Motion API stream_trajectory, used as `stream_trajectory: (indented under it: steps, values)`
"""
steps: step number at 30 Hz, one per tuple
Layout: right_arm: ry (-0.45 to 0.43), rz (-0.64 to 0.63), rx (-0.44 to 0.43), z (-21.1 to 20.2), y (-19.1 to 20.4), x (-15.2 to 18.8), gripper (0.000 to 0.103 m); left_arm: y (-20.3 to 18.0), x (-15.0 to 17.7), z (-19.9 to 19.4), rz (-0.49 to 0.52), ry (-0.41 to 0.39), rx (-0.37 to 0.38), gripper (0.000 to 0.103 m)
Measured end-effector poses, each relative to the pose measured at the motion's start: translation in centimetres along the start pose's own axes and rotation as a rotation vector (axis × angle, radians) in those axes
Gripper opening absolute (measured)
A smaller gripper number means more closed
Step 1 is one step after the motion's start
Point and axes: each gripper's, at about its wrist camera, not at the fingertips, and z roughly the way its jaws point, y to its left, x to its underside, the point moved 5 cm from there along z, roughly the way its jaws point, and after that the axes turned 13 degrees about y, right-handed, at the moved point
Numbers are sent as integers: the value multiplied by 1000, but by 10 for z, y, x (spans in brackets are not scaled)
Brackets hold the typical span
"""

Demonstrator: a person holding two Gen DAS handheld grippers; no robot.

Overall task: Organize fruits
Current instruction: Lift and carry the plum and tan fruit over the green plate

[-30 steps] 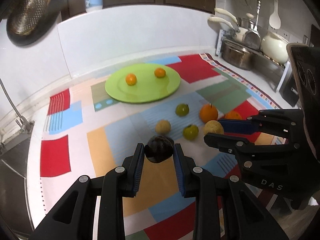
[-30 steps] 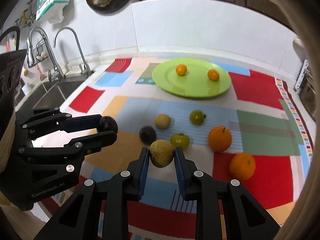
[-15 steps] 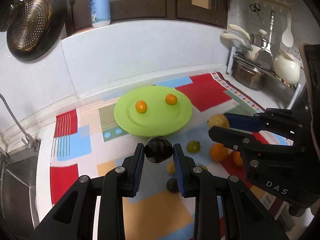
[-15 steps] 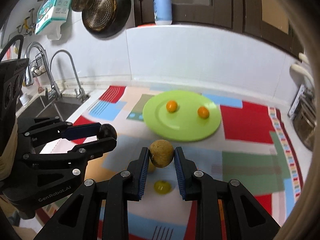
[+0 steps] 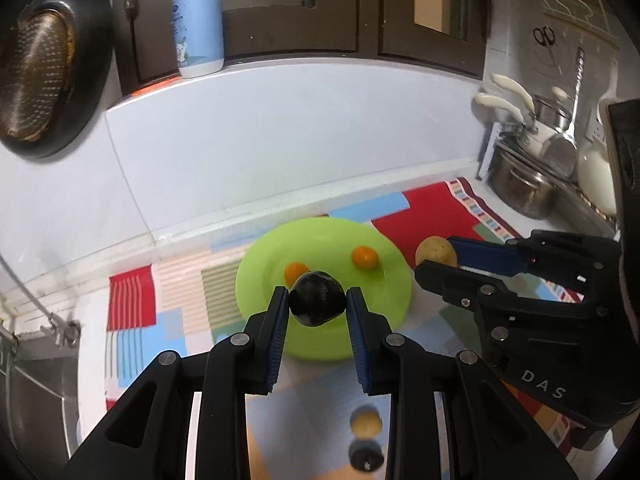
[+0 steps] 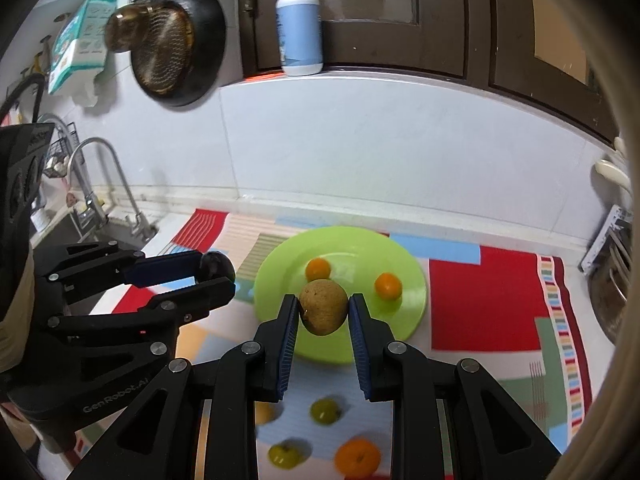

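My left gripper [image 5: 318,304] is shut on a dark round fruit [image 5: 317,305] and holds it in the air before the green plate [image 5: 264,280]. My right gripper [image 6: 323,307] is shut on a tan round fruit [image 6: 324,306], also raised near the plate [image 6: 412,300]. Two small oranges [image 6: 318,268] [image 6: 388,285] lie on the plate. The right gripper with its tan fruit [image 5: 435,251] shows at the right of the left wrist view. The left gripper with its dark fruit [image 6: 214,265] shows at the left of the right wrist view.
Loose fruits lie on the patchwork mat below: two green ones [image 6: 325,411] [image 6: 285,455], an orange [image 6: 357,457], a tan one [image 5: 366,423] and a dark one [image 5: 366,456]. Sink and taps [image 6: 100,184] at left. Pots and rack [image 5: 528,184] at right. Backsplash wall behind the plate.
Both grippers rose and moved forward toward the plate with their fruits held. The loose fruits on the mat have dropped lower in both views.
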Motion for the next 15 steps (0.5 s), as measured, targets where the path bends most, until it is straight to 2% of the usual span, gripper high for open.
stream_trajectory:
  steps: [6,15]
  values:
    - [33,29,-8,28,-24,-29,27,8,-33,26,-5,16,-18,30]
    - [93,33,-4,77,-51,-60,27,25,-61,80,-21,72,-24,30]
